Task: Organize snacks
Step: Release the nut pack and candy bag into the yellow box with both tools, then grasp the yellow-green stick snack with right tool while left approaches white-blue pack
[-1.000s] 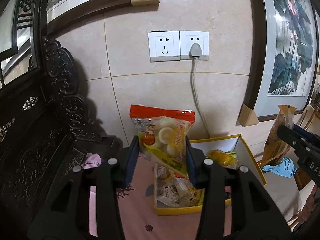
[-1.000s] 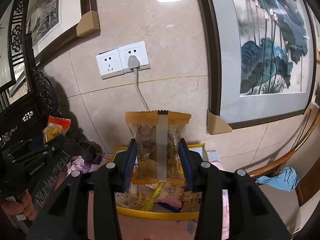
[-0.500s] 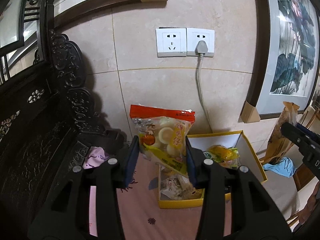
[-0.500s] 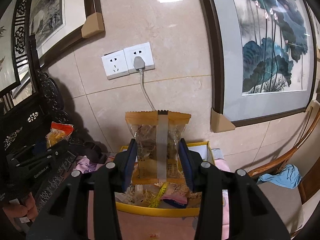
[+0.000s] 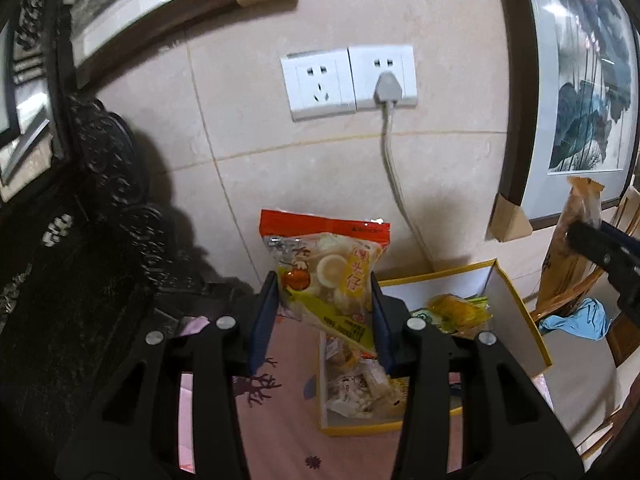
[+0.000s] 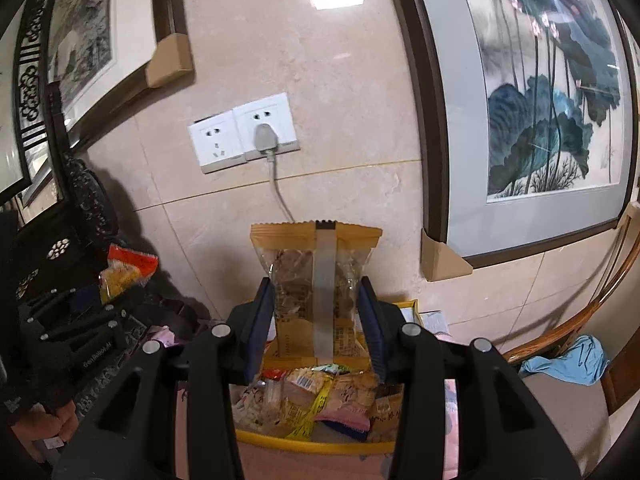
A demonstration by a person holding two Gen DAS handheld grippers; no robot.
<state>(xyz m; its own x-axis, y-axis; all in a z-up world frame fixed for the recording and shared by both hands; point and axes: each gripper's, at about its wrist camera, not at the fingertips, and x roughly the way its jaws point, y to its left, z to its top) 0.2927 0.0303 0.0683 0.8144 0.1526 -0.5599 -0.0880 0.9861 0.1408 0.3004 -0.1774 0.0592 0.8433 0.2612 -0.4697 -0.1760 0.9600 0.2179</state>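
Observation:
My left gripper (image 5: 323, 322) is shut on a red-topped snack bag (image 5: 328, 268) with yellow print, held upright above the pink cloth, left of a yellow-rimmed box (image 5: 516, 320). That box holds several wrapped snacks (image 5: 360, 384). My right gripper (image 6: 316, 326) is shut on a tan-edged clear snack bag (image 6: 316, 276), held upright over the same box (image 6: 312, 446) full of packets (image 6: 304, 396). In the right wrist view the left gripper (image 6: 76, 328) shows at the far left with its red-topped bag (image 6: 126, 268). The right gripper's tan bag (image 5: 576, 240) shows at the left wrist view's right edge.
A tiled wall with a double socket (image 5: 348, 80) and a plugged grey cord (image 5: 394, 176) stands behind the box. Dark carved furniture (image 5: 100, 240) is on the left. Framed paintings (image 6: 540, 100) hang on the wall. A wooden chair with a blue cloth (image 6: 568, 360) is at right.
Both grippers drifted with their bags still gripped. In the left wrist view the box and socket slid rightward and lower; in the right wrist view the socket slid right.

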